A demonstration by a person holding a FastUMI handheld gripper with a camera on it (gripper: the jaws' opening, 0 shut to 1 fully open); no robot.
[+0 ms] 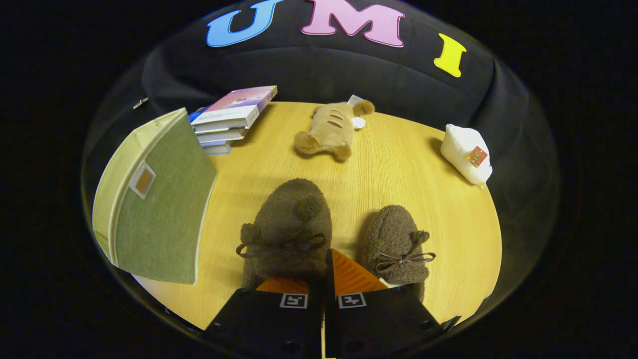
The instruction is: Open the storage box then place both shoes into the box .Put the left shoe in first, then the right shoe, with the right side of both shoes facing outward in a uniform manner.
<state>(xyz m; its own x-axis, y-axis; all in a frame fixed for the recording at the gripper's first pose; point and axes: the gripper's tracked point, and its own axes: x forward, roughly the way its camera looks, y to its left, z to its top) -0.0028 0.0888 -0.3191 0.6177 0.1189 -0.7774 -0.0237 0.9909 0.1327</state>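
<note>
We saw the gripper point(326, 271) with its fingers drawn close together, pinching the rear edge of the left shoe point(289, 227), a fuzzy brown slipper with a bow. The right shoe point(396, 244) lay just beside it on the wooden table point(398, 164). To the left stood the green fabric storage box point(157, 199), its lid closed. Beyond it sat stacked books point(232, 117), a plush toy point(331, 129) and a white pouch point(466, 152).
</note>
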